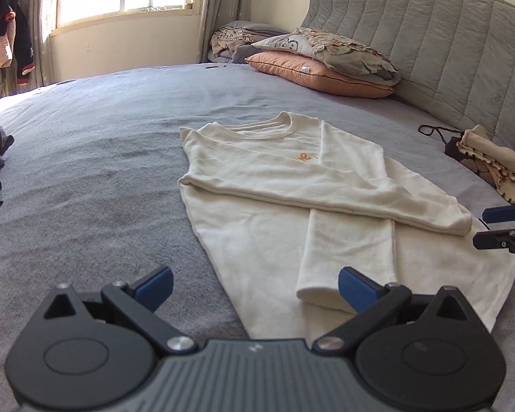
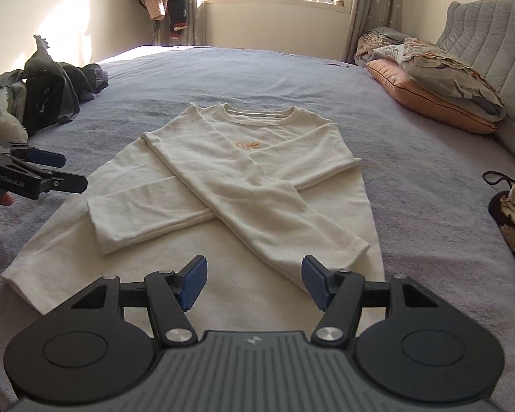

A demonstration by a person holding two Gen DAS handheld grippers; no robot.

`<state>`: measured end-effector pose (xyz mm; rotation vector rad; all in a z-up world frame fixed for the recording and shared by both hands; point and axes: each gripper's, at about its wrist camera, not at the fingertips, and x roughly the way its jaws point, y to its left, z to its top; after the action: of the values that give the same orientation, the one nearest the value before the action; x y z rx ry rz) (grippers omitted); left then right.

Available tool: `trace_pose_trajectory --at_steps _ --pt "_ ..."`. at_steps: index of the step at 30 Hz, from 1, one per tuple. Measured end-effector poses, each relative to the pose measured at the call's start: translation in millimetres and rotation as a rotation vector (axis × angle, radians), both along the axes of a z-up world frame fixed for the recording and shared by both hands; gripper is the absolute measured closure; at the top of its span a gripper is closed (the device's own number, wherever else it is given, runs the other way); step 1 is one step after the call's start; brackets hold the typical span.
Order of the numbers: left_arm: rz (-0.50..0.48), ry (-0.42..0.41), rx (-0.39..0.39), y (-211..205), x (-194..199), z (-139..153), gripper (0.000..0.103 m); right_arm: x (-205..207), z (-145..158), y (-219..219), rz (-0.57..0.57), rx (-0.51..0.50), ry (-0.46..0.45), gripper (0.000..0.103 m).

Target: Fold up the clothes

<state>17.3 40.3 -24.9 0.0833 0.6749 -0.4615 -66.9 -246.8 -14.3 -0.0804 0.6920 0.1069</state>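
One cream sweatshirt (image 2: 223,178) was laid flat on one bed (image 2: 257,75), two sleeves crossed; two grippers, left gripper (image 1: 254,290) and right gripper (image 2: 254,283), were held open, empty.

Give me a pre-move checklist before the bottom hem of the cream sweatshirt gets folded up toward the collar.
1. Both sleeves folded across the sweatshirt chest: ok, they cross in an X.
2. Left gripper open, holding nothing: ok.
3. Right gripper open, holding nothing: ok.
4. Hem lying flat, within reach: ok on the left; the right corner is hidden, cannot tell.
5. Nothing else lying on the sweatshirt: ok.
6. Dark clothes pile and pillows apart from the sweatshirt: ok.
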Motion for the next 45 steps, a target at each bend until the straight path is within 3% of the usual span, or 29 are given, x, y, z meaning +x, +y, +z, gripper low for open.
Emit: trace_pose_trajectory --at_steps 4,9,13,15,18,22,27,29,35,38,39,40,43,45 --pt "-0.009 0.075 0.012 -6 -15 -5 0.0 -8 -10 -33 -0.089 0.014 0.038 0.039" --pt "-0.104 0.198 -0.055 -4 -26 -10 0.0 -21 -21 -67 -0.176 0.034 0.08 0.039" --pt "-0.15 0.274 -0.091 0 -32 -12 0.0 -31 -22 -82 -0.188 0.057 0.121 0.039" --pt "-0.151 0.301 -0.072 1 -35 -12 0.0 -35 -22 -89 -0.191 0.071 0.145 0.04" --pt "-0.162 0.338 -0.083 7 -39 -11 0.0 -37 -21 -97 -0.208 0.108 0.176 0.046" --pt "-0.143 0.411 -0.157 23 -38 -9 0.002 -39 -19 -101 -0.197 0.181 0.218 0.062" --pt "-0.086 0.514 -0.305 46 -31 -15 0.01 -37 -20 -99 -0.186 0.247 0.274 0.064" --pt "-0.076 0.546 -0.358 51 -31 -18 0.015 -36 -21 -100 -0.196 0.264 0.286 0.064" --pt "-0.043 0.665 -0.519 61 -30 -36 0.043 -35 -23 -106 -0.235 0.361 0.308 0.067" --pt "-0.007 0.707 -0.57 66 -29 -45 0.065 -33 -26 -108 -0.251 0.396 0.318 0.069" --pt "0.0 0.731 -0.591 67 -29 -48 0.083 -33 -27 -108 -0.255 0.411 0.321 0.076" --pt "-0.002 0.753 -0.613 66 -30 -51 0.093 -32 -28 -108 -0.256 0.425 0.326 0.086" --pt "-0.028 0.728 -0.643 62 -34 -43 0.094 -34 -24 -109 -0.273 0.453 0.319 0.093" --pt "-0.055 0.666 -0.661 61 -37 -28 0.094 -36 -18 -110 -0.28 0.482 0.298 0.094"
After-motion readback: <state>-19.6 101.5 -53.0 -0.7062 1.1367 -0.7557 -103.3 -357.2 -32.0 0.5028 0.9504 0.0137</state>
